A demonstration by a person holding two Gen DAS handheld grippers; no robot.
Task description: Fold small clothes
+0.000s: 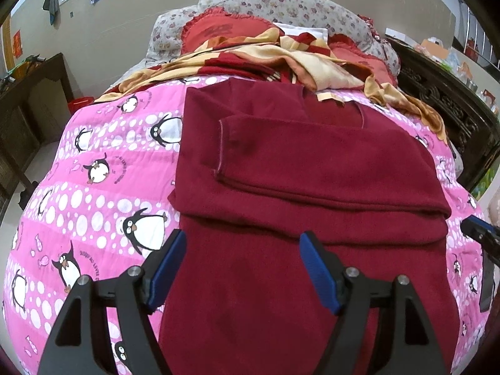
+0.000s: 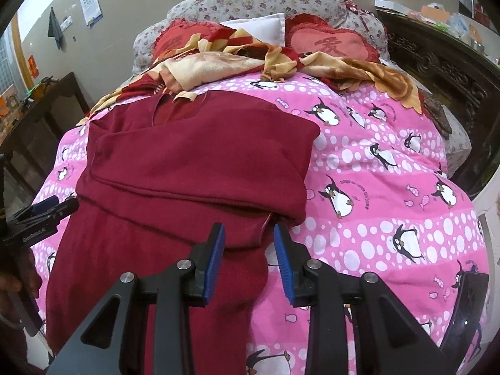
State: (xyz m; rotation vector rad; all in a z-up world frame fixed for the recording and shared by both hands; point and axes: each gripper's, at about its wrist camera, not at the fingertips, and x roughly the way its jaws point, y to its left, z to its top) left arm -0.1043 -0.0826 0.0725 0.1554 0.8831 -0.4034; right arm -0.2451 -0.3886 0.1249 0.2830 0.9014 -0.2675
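Observation:
A dark red sweater lies flat on a pink penguin quilt, both sleeves folded across its body. My left gripper is open and empty, low over the sweater's lower left part. My right gripper is partly open and empty, just above the sweater's lower right edge, by a folded sleeve cuff. Each gripper shows at the edge of the other's view: the right one in the left wrist view, the left one in the right wrist view.
A red and cream blanket is bunched beyond the sweater's collar, with red heart pillows and a floral headboard behind. Dark wooden furniture stands on both sides of the bed. A black phone lies on the quilt at the right.

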